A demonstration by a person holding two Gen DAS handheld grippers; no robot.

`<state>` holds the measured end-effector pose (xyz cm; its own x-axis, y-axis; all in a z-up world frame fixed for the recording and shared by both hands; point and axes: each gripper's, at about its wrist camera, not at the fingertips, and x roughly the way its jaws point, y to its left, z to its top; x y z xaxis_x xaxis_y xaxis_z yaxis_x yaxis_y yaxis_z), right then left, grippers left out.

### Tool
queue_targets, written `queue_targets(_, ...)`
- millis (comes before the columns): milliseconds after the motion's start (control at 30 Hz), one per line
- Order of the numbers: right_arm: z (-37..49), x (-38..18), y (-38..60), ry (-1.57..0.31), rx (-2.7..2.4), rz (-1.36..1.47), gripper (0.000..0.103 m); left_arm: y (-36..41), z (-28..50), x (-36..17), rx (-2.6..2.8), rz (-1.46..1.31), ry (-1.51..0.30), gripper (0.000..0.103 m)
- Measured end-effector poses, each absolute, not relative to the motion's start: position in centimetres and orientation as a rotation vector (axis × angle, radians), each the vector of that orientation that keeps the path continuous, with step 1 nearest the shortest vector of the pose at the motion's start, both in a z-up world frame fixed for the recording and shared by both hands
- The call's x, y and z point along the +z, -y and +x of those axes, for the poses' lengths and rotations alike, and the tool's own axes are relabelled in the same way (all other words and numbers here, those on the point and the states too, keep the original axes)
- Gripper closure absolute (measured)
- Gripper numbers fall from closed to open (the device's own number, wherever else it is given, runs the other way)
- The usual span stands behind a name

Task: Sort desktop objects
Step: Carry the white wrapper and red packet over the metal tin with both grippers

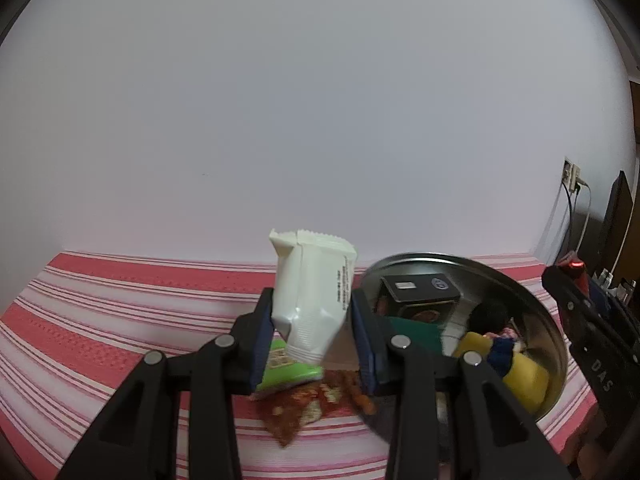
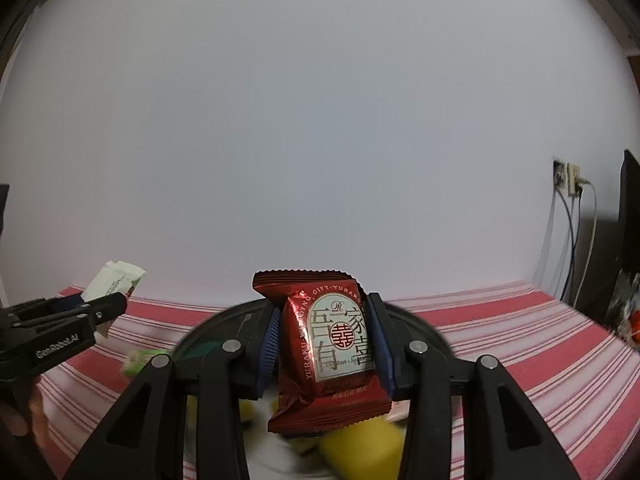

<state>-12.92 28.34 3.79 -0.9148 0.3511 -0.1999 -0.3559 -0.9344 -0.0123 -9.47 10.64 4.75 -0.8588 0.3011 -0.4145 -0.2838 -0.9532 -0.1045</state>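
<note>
You face a plain white wall (image 2: 320,120). At its right end sits a wall socket (image 2: 568,180) with cables (image 2: 576,240) hanging below it, beside a dark monitor edge (image 2: 630,216).

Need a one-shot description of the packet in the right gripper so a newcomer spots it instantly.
Start at the red-and-white striped tablecloth and the round metal bowl on it. Above the bowl, the right gripper clamps a glossy dark-red snack packet upright. Its pale arched label with a red round emblem separates it from the plain white packet in the left gripper.
</note>
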Motion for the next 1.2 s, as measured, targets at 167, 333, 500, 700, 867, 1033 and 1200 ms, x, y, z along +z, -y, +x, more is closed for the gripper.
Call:
queue_targets(167,-12.5,3.7,-30.7,-0.006,2.728,-0.265,0.059,-13.4,-8.6,5.0,2.750,-0.608,0.018,0.067)
queue_targets(333,-12.0,3.7,-32.9,0.004,2.681,-0.253,0.059,-15.8,-8.1,5.3,2.725,-0.604,0.001,0.067)
queue_targets(500,-12.2,3.4,-34.1,0.013,2.657,-0.268,0.059,-18.4,-8.0,5.3,2.706,-0.602,-0.034,0.067)
queue_targets(700,-12.7,2.8,-35.3,0.015,2.644,-0.300,0.059,-20.4,-8.2,5.0,2.687,-0.641,-0.040,0.067)
queue_targets(867,-13.4,2.9,-36.0,-0.009,2.639,-0.343,0.059,-22.0,-8.5,4.7,2.680,-0.678,-0.067,0.067)
queue_targets(1033,-13.8,2.7,-36.2,-0.015,2.646,-0.364,0.059,-23.3,-8.8,4.0,2.671,-0.713,-0.094,0.067)
queue_targets(1200,-14.0,2.6,-36.4,-0.041,2.648,-0.378,0.059,-23.9,-8.9,3.9,2.667,-0.737,-0.101,0.067)
